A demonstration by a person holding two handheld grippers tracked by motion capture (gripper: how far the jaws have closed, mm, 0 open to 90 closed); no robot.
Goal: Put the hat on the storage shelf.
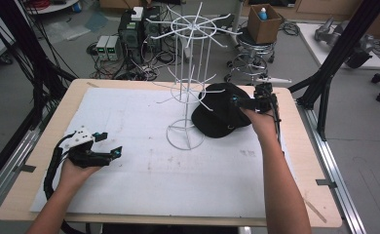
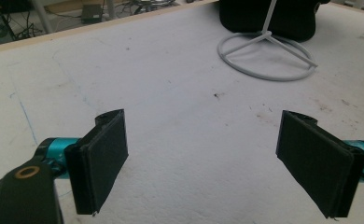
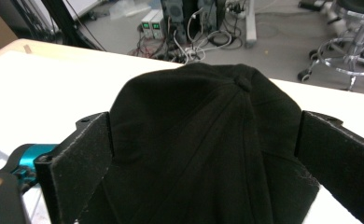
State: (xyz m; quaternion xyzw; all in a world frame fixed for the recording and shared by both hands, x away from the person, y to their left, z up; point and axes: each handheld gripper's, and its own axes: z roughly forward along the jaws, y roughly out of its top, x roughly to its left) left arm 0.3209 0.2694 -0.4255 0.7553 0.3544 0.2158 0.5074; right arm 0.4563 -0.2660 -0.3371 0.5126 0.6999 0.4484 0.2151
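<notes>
Meanwhile, a black cap [image 1: 220, 116] is seen near the table's [image 1: 144, 204] far right edge, beside a white wire rack [image 1: 188, 80], straddled by the spread right gripper [image 1: 244, 102]; the left gripper [image 1: 109, 145] is held spread near the left edge.

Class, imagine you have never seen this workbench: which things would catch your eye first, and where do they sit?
The white wire display rack stands tallest, near the middle of the table toward its far edge. Right beside its ring base lies a black cap, and the right gripper has its open fingers on either side of it. The left gripper hovers open near the table's left edge, holding nothing.
</notes>
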